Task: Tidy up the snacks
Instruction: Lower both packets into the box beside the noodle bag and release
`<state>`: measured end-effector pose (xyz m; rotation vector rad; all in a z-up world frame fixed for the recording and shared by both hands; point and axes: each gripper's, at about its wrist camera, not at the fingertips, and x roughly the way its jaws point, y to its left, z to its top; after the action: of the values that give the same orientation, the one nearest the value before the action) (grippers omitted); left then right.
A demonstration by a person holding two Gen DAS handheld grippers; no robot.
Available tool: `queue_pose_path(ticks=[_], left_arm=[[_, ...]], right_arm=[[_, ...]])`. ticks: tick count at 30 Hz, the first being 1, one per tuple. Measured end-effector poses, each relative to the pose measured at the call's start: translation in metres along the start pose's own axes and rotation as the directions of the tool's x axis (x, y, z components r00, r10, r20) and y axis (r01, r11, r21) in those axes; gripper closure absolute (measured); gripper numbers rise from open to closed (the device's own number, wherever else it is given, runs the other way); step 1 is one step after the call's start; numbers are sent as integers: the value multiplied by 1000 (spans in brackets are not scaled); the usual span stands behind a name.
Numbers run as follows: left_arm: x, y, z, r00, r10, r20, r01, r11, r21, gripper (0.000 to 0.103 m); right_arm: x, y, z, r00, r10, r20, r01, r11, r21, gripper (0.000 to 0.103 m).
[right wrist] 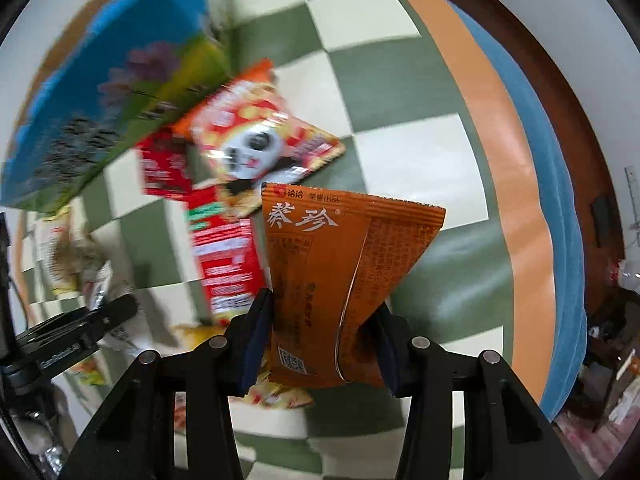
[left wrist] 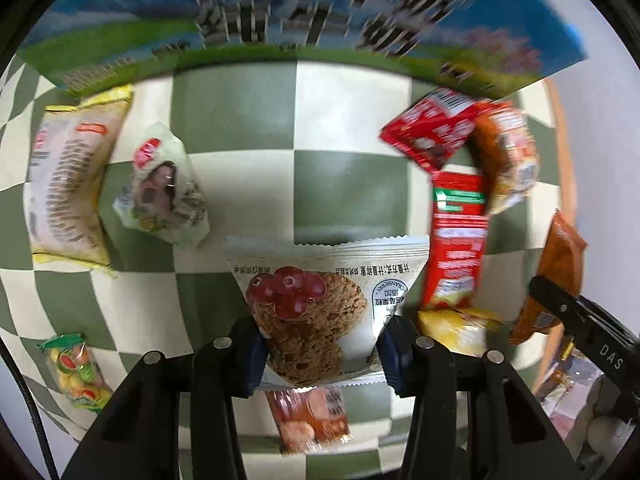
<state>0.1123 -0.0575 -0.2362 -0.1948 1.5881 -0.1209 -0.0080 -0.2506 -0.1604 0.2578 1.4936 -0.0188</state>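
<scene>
My left gripper is shut on a white cranberry cookie packet and holds it above the checkered cloth. My right gripper is shut on an orange snack packet, which also shows at the right of the left wrist view. A blue and green box stands at the far side; it also shows in the right wrist view. Red packets and a panda packet lie piled near the box.
On the green and white checkered cloth lie a yellow-edged packet, a pale green packet, a candy bag, a yellow packet and a small orange packet. The table's orange rim curves at the right.
</scene>
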Motion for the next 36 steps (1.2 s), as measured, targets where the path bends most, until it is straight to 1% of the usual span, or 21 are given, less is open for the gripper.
queue_pose_path(ticks=[3, 6, 8, 9, 10, 12, 14, 16, 17, 18, 19, 20, 21, 24, 25, 27, 28, 31, 34, 36], left_arm=[[-37, -4, 2, 998, -48, 49, 47, 999, 12, 59], [-79, -4, 14, 990, -94, 109, 92, 995, 25, 59], [-106, -7, 26, 984, -111, 139, 106, 994, 40, 59], [-114, 0, 33, 982, -120, 148, 115, 992, 41, 59], [-129, 1, 45, 976, -136, 168, 130, 990, 45, 59], [-149, 12, 65, 969, -134, 206, 125, 991, 53, 59], [-157, 20, 81, 964, -112, 241, 100, 993, 61, 59], [-170, 28, 109, 958, -87, 274, 76, 996, 48, 59], [-170, 31, 120, 958, -73, 278, 64, 997, 41, 59], [-173, 36, 133, 958, -65, 279, 59, 998, 30, 59], [-175, 44, 146, 958, -62, 278, 58, 998, 22, 59], [-175, 49, 153, 960, -53, 276, 50, 999, 17, 59], [-175, 55, 168, 962, -37, 270, 36, 999, 9, 59], [-168, 68, 201, 970, 3, 242, -2, 1000, -5, 59], [-163, 74, 217, 975, 15, 222, -13, 1000, -12, 59], [-148, 82, 237, 981, 36, 191, -32, 999, -24, 59], [-141, 89, 251, 984, 51, 169, -46, 998, -30, 59], [-120, 101, 277, 988, 91, 125, -86, 995, -39, 59], [-107, 112, 291, 987, 123, 102, -117, 991, -57, 59], [-101, 117, 298, 987, 134, 88, -130, 990, -57, 59]], right_arm=[[-26, 17, 1, 997, 69, 23, -68, 997, -28, 54], [-58, 38, 17, 990, 130, 62, -125, 989, -76, 54], [-81, 56, 35, 979, 183, 89, -172, 978, -114, 54], [-93, 61, 42, 975, 196, 100, -182, 974, -133, 54], [-105, 72, 52, 971, 207, 120, -186, 969, -165, 54], [-117, 90, 76, 964, 220, 148, -188, 961, -202, 54], [-126, 107, 96, 958, 221, 181, -177, 956, -234, 54], [-129, 125, 125, 956, 204, 210, -145, 953, -265, 54], [-132, 133, 138, 956, 194, 219, -131, 953, -272, 54], [-124, 145, 154, 957, 185, 223, -120, 953, -278, 54], [-110, 159, 176, 959, 170, 226, -102, 954, -283, 54], [-105, 163, 187, 961, 155, 228, -86, 955, -283, 54], [-100, 167, 200, 964, 139, 228, -70, 956, -284, 54], [-82, 177, 240, 976, 85, 201, -27, 961, -276, 54], [-72, 178, 252, 979, 79, 187, -25, 961, -276, 54], [-59, 184, 276, 986, 38, 164, 8, 962, -274, 54], [-52, 186, 283, 988, 25, 152, 18, 961, -276, 54], [-29, 192, 304, 991, -35, 127, 71, 955, -289, 54], [-11, 194, 319, 992, -74, 106, 102, 952, -287, 54], [-2, 193, 323, 991, -89, 97, 113, 952, -286, 54]])
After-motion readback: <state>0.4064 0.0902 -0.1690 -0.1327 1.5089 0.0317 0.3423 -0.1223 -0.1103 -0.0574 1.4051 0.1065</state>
